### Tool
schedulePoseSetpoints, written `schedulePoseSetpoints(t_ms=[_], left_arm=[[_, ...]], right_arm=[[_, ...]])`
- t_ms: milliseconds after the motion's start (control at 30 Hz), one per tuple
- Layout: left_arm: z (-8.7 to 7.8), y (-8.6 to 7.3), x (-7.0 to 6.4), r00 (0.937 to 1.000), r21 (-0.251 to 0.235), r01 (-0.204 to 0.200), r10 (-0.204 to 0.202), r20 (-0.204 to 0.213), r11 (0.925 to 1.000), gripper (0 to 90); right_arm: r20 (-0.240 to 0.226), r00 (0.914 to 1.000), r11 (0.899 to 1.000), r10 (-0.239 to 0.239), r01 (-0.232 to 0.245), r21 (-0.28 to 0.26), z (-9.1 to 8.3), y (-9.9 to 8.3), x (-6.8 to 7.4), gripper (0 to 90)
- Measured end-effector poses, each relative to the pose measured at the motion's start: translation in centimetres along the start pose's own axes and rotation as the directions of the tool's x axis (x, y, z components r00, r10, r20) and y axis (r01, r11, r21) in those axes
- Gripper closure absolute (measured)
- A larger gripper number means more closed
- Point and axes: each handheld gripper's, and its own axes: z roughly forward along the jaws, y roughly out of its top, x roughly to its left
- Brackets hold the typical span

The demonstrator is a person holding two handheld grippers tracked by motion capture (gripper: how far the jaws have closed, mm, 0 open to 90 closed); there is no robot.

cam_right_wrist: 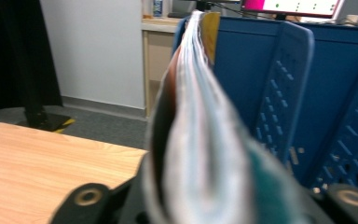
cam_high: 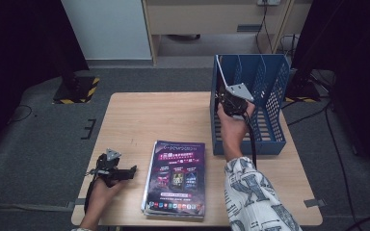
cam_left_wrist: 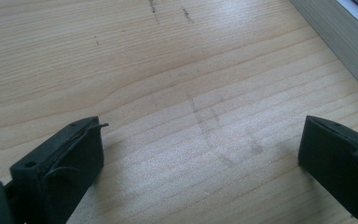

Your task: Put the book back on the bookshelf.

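A blue file rack [cam_high: 271,103] with upright dividers stands at the table's back right. My right gripper [cam_high: 227,102] is at its left compartment, shut on a magazine [cam_right_wrist: 200,140] that stands on edge; its pages rise between my jaws, next to a blue divider [cam_right_wrist: 279,79]. A stack of magazines [cam_high: 176,178] with a dark purple cover lies flat at the table's front middle. Left of the stack, my left gripper [cam_high: 126,172] rests low over the wood, open, with nothing between its jaws [cam_left_wrist: 200,154]. The stack's page edges [cam_left_wrist: 340,42] show at the upper right of the left gripper view.
The wooden table [cam_high: 144,115] has bare wood at its left and back. A black stand base with yellow-black tape [cam_high: 76,90] sits on the floor behind the left corner. Cables [cam_high: 332,125] run along the floor at the right.
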Motion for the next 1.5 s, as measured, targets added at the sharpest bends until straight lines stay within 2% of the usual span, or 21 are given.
schedulePoseSetpoints(t_ms=[100,233,367,633,867,1267,1500], left_arm=[[0.0,0.0,0.0,1.0,0.0,0.0,0.0,0.0,1.0,0.0],[0.0,0.0,0.0,1.0,0.0,0.0,0.0,0.0,1.0,0.0],[0.0,0.0,0.0,1.0,0.0,0.0,0.0,0.0,1.0,0.0],[0.0,0.0,0.0,1.0,0.0,-0.001,0.001,0.0,1.0,0.0],[0.0,0.0,0.0,1.0,0.0,0.0,0.0,0.0,1.0,0.0],[0.0,0.0,0.0,1.0,0.0,0.0,0.0,0.0,1.0,0.0],[0.0,0.0,0.0,1.0,0.0,0.0,0.0,0.0,1.0,0.0]], right_arm=[[-0.027,0.9995,1.0,0.019,-0.018,0.003,-0.2,0.1,-0.1,61.3],[-0.059,0.9979,1.0,0.025,-0.025,0.007,-0.6,0.2,-0.4,51.3],[-0.09,0.9948,0.999,0.049,-0.047,0.024,-1.0,-0.1,-0.6,42.5],[-0.142,0.9882,0.998,0.057,-0.052,0.042,-2.1,-0.9,-0.9,29.0],[-0.183,0.9814,0.997,0.057,-0.046,0.065,-2.9,-1.4,-0.9,23.8],[-0.256,0.965,0.996,0.055,-0.035,0.083,-4.2,-1.5,-0.2,18.2],[-0.273,0.9606,0.995,0.051,-0.026,0.094,-4.7,-1.7,-0.1,15.8]])
